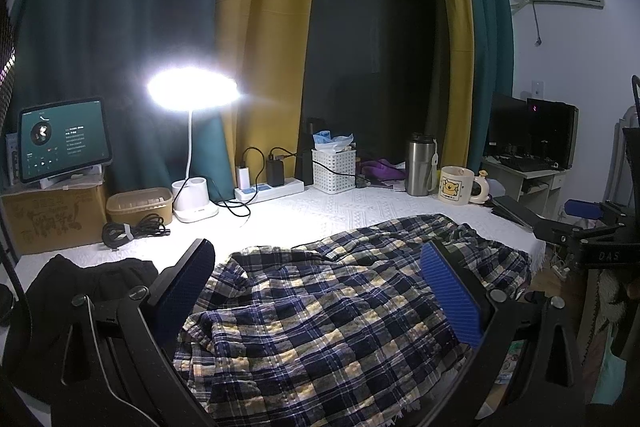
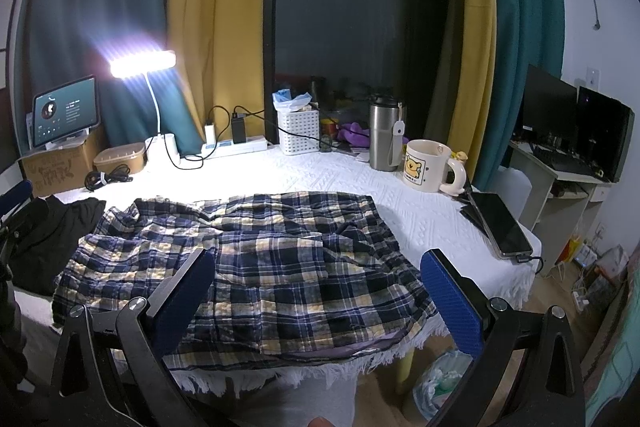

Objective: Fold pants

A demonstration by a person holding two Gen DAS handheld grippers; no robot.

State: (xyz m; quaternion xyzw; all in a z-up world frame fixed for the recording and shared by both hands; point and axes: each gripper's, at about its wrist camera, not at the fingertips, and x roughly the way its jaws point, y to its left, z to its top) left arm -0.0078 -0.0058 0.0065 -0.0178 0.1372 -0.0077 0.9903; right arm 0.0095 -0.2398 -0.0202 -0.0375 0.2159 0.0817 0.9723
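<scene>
Navy, white and yellow plaid pants [image 1: 320,315] lie crumpled and partly spread on the white tablecloth [image 1: 320,211]. In the right wrist view the pants [image 2: 260,259] reach the fringed front edge of the table. My left gripper [image 1: 316,249] is open above the left part of the pants, its blue pads [image 1: 452,295] wide apart and holding nothing. Over the pants' near edge my right gripper [image 2: 316,255] also stands open and holds no cloth. The left gripper shows only as a blue tip at the far left of the right wrist view.
A black garment [image 2: 52,227] lies left of the pants. Along the back stand a lit desk lamp [image 2: 142,65], tablet [image 2: 66,111], power strip [image 2: 234,147], white basket [image 2: 298,131], steel tumbler [image 2: 382,135] and mug [image 2: 426,165]. A phone [image 2: 500,223] lies at the right edge.
</scene>
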